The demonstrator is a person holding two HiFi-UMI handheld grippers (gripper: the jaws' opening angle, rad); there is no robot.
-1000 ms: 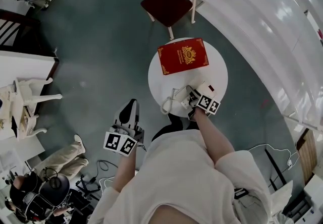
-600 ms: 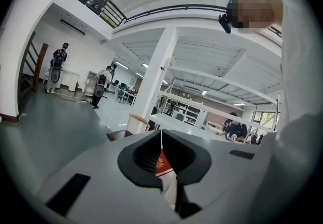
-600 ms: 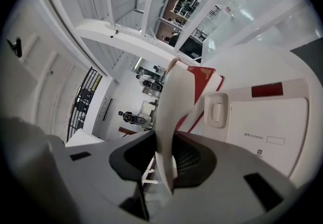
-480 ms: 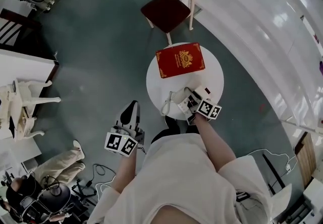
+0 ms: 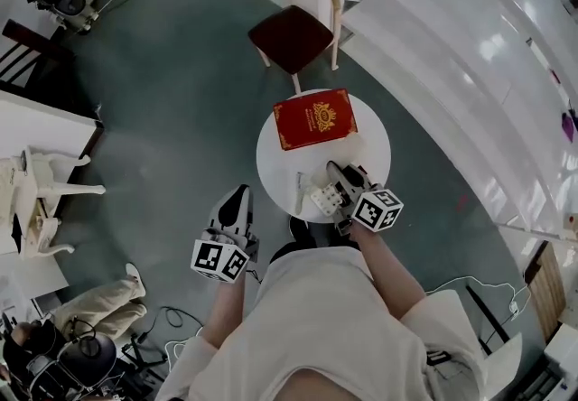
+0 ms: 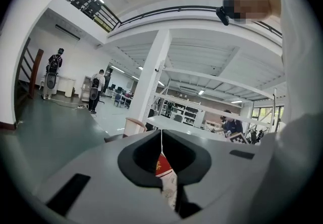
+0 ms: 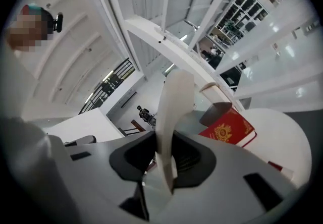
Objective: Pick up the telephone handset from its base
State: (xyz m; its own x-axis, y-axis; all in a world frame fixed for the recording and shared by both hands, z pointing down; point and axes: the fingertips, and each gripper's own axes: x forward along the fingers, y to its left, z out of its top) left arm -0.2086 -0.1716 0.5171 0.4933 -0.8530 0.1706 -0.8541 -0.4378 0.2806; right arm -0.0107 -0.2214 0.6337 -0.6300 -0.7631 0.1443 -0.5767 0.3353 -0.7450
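Telephone handset (image 7: 170,117), one, cream-white; clamped between the jaws of the right gripper (image 7: 164,160), the pads pressing on its middle; it stands nearly upright and tilts slightly; its lower end is cut off behind the gripper body; in the head view the right gripper (image 5: 343,181) covers most of it, so its outline there is hard to make out.

Base (image 5: 323,199), one, pale with a block of keys, on the near part of the table, just left of the right gripper and partly hidden by it; whether the handset touches it cannot be told.

Table (image 5: 363,139), one, round and white; near edge hidden by the person's pale top (image 5: 325,318).

Book (image 5: 314,119), one, red with a gold crest, lying flat on the far half of the table; well apart from the base.

Left gripper (image 5: 235,205), jaws pressed together with nothing between them; held over the floor, left of the table and apart from it; in its own view only a thin slit remains at the left gripper (image 6: 161,142), through which a sliver of the book shows.

Chair (image 5: 291,33), one, pale frame and dark red seat; beyond the table.

Standing figures (image 6: 53,71), two, far off at the left gripper view's left; too small for detail.
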